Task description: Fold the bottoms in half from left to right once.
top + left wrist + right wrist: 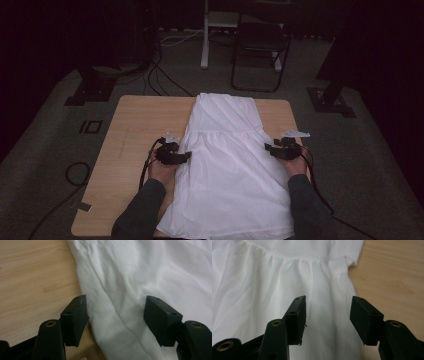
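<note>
White dress (227,155) lies flat between spread left gripper (186,156) and spread right gripper (269,148), edges under both.

Bare table (145,120) flanks dress (225,165) (both sides).

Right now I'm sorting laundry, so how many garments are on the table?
1: a white dress lies spread flat down the middle of the wooden table, its near hem at the table's front edge. Anything lying under it would be hidden.
</note>
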A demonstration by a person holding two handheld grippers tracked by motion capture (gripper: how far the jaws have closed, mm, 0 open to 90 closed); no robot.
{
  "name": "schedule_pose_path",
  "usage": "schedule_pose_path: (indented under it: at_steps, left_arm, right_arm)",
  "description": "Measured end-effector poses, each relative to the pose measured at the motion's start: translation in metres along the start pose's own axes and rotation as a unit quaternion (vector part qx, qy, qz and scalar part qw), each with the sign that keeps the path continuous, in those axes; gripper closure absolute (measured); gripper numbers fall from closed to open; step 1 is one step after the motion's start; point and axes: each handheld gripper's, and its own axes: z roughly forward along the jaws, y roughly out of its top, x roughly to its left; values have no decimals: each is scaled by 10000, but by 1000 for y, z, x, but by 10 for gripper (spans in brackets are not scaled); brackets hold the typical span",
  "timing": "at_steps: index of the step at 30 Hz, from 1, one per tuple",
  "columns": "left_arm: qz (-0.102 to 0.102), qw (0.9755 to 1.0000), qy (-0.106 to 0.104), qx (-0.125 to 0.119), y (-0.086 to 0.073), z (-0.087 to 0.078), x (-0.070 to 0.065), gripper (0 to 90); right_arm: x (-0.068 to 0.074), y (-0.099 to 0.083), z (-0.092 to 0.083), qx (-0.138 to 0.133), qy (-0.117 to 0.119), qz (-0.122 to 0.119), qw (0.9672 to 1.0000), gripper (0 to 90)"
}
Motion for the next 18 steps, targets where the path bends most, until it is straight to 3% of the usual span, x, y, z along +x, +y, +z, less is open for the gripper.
schedule_pose_path:
  at_steps: [1,3,4,5,6,7,8,10,12,13,14,15,17,18]
  left_arm:
    - [-52,9999,-51,110,2,5,1,358]
    - [-57,9997,-176,161,2,8,1,469]
    - [39,9995,-266,149,2,8,0,643]
    - [64,9995,-280,151,2,7,-1,823]
    - [113,9994,-291,136,2,5,-2,876]
    - [187,9993,-317,25,2,1,-4,885]
    - [227,9991,-348,-82,2,-5,-6,887]
    - [217,9985,-368,-349,2,-17,-7,888]
    - [125,9973,-401,-604,3,-29,-6,882]
    - [91,9973,-344,-640,4,-30,-5,852]
    - [46,9975,-325,-628,6,-29,-4,750]
    - [-52,9981,-298,-543,8,-25,-2,628]
    - [-111,9990,-252,-362,10,-16,-1,496]
    - [-110,9996,-134,-215,12,-7,-1,429]
  right_arm:
    - [0,4,6,-26,93,45,9999,488]
    - [4,11,23,56,163,56,9998,520]
    - [5,12,26,90,188,80,9997,538]
    - [6,13,32,196,163,100,9996,610]
    - [6,13,36,346,173,77,9992,802]
    - [8,13,36,380,20,-62,9993,880]
    - [10,15,32,266,-186,-142,9994,891]
    - [9,19,16,-212,-443,-21,9988,896]
    - [4,21,2,-423,-747,62,9963,896]
    - [-1,20,0,-365,-774,156,9962,896]
    - [-5,18,0,-258,-775,207,9964,895]
    - [-6,16,2,-153,-824,190,9963,893]
    - [-10,8,12,134,-762,232,9967,890]
    - [-10,5,15,197,-745,237,9967,890]
